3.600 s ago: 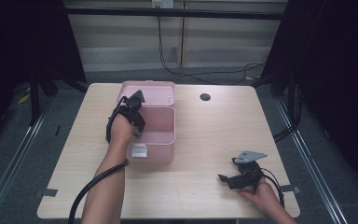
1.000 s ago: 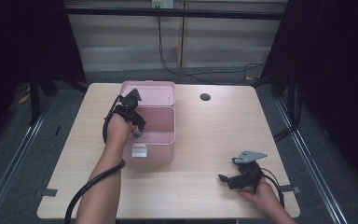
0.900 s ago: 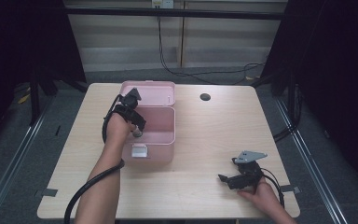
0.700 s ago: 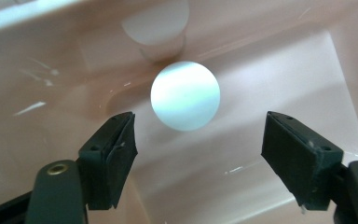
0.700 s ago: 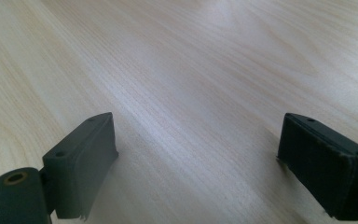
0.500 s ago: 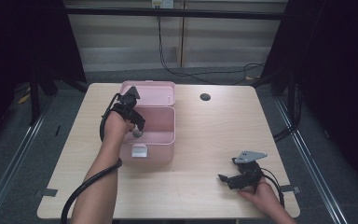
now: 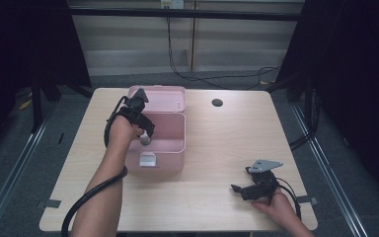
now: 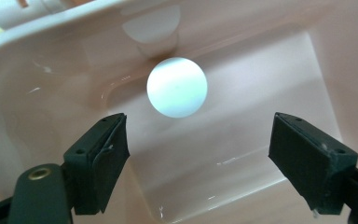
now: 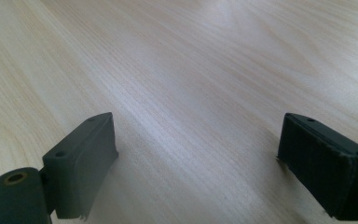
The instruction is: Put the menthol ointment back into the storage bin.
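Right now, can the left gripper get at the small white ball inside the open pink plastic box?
Probably yes. The left gripper hangs over the open pink plastic box, its jaws having just opened wide. The small white ball lies free just beyond them, with nothing in between.

Light wooden table point(image 7: 212, 148), open pink box point(image 7: 170, 148), small dark disc point(image 7: 217, 102)

The left tongs point(image 7: 145, 134) point steeply down at the end of an outstretched forearm, their jaws just having been opening – nothing pressed between the pads. The right tongs point(image 7: 237, 189) lie low, jaws spread wide – empty.
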